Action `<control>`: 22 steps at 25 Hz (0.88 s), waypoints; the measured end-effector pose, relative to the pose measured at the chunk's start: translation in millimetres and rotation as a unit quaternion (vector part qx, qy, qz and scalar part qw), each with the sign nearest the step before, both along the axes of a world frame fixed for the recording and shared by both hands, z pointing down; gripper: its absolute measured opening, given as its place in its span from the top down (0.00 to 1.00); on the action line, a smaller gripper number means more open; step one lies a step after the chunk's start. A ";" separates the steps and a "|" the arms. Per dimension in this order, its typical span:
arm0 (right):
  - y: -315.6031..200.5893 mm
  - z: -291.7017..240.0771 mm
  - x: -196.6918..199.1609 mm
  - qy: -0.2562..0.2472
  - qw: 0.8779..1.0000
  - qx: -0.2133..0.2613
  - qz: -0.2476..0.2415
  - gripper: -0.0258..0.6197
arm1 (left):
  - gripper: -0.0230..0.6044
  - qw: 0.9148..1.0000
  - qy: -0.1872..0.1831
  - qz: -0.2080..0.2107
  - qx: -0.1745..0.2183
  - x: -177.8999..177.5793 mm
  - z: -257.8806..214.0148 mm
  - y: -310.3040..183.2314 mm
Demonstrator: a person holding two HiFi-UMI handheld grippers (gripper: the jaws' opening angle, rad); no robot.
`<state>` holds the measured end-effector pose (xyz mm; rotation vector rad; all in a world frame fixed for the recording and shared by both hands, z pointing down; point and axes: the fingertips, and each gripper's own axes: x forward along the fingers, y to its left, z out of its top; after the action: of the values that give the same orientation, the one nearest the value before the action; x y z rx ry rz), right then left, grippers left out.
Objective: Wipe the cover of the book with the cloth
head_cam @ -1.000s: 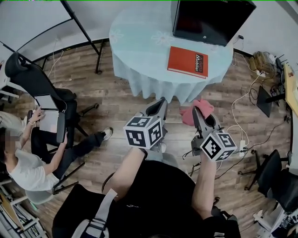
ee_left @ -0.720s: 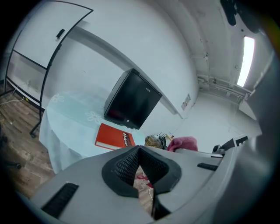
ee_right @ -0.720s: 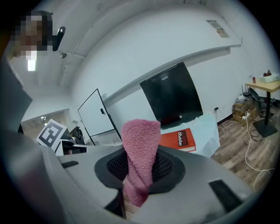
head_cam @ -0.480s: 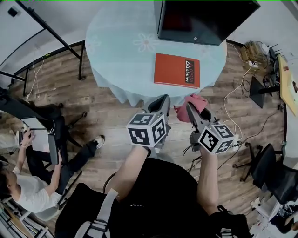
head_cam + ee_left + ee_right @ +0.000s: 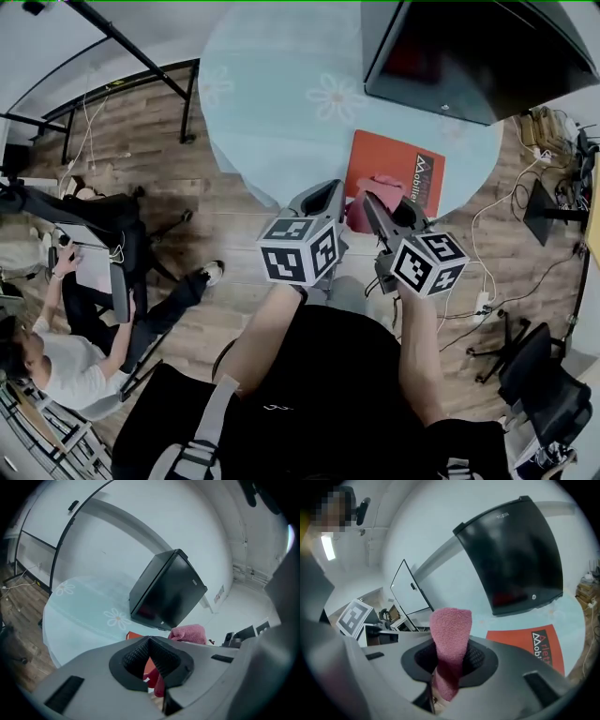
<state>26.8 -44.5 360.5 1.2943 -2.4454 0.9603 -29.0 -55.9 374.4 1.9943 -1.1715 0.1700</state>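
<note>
Change since half a second earlier: both claws had advanced from over the wooden floor to the near rim of the round pale-blue counter (image 5: pixel 281 112). The cloth, earlier short of the book, now overlapped its near left corner in the head view.

Item 1. Red rectangular book (image 5: pixel 417 167), white lettering on the cover, lying flat near the counter's front edge, just before a black box-shaped monitor (image 5: pixel 469 56). The cover faced up, so it was open to wiping.

Item 2. Pink terry cloth (image 5: pixel 451 630), clamped in the right claw (image 5: pixel 450 660). A folded tuft stood out past the jaw tips, probably so that fabric rather than claw would meet the cover. Contact with the book could not be confirmed.

Item 3. Left claw (image 5: pixel 150 641), jaws together at the tips with nothing between them, held just beside the right claw. Judged idle, though well placed to steady the book.

Status: wiping judged not yet begun; lowering the cloth onto the cover was next.
</note>
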 end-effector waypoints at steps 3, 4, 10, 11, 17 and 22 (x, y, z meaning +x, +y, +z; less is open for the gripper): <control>-13.7 1.5 -5.4 0.007 1.000 -0.001 -0.009 0.81 | 0.94 1.000 0.000 0.005 -0.004 1.4 3.3 -15.1; -16.9 3.0 -5.0 0.008 1.000 -0.004 -0.011 0.81 | 0.94 1.000 0.000 0.007 -0.007 3.6 6.0 -18.0; -43.1 26.7 10.2 0.004 0.999 -0.036 -0.013 0.81 | 0.94 0.999 -0.006 0.002 -0.034 15.2 27.1 -39.2; -47.2 33.6 11.8 0.002 0.999 -0.044 -0.016 0.81 | 0.94 0.999 -0.009 -0.003 -0.040 15.8 31.4 -41.8; -79.8 53.7 12.7 -0.009 0.997 -0.062 -0.045 0.81 | 0.94 0.997 -0.024 -0.028 -0.072 23.2 53.3 -51.7; -104.5 68.8 14.1 -0.017 0.995 -0.074 -0.059 0.81 | 0.94 0.993 -0.041 -0.043 -0.102 35.6 76.7 -53.3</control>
<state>40.9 -149.0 429.3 1.0826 -2.3942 1.1163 6.7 -109.2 451.0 1.7687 -1.2377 0.3174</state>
